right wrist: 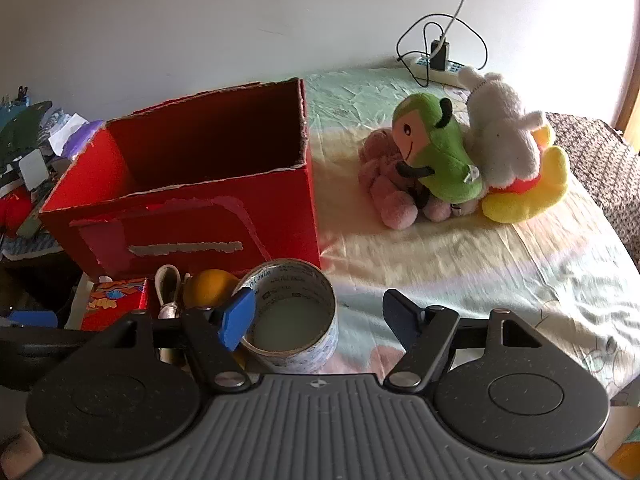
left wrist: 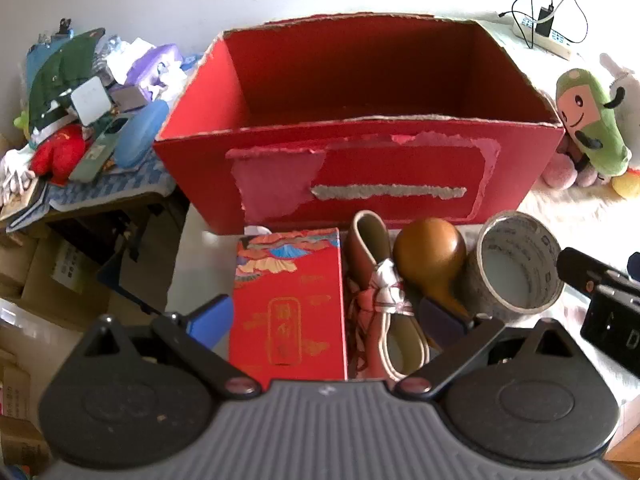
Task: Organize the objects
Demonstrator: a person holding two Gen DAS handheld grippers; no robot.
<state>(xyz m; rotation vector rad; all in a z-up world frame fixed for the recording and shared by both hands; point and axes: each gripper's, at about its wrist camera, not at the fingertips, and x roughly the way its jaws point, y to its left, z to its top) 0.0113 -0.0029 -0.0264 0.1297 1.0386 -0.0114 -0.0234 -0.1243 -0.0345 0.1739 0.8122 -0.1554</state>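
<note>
my left claw (left wrist: 326, 318) stood wide apart, its blue pads either side of a red printed carton (left wrist: 290, 308) and a small brown leather boot (left wrist: 372, 292), gripping neither. my right claw (right wrist: 320, 320) was likewise apart and held nothing, with its left pad just over the rim of a wide roll of packing tape (right wrist: 296, 316). a brown wooden gourd (left wrist: 430, 258) lay between boot and tape. all four sat just in front of the open red cardboard box (left wrist: 356, 168). a pile of plush toys (right wrist: 460, 160) lay well apart on the sheet.

Tape roll (right wrist: 294, 316) — print perhaps "WING TAI"; otherwise illegible.
</note>
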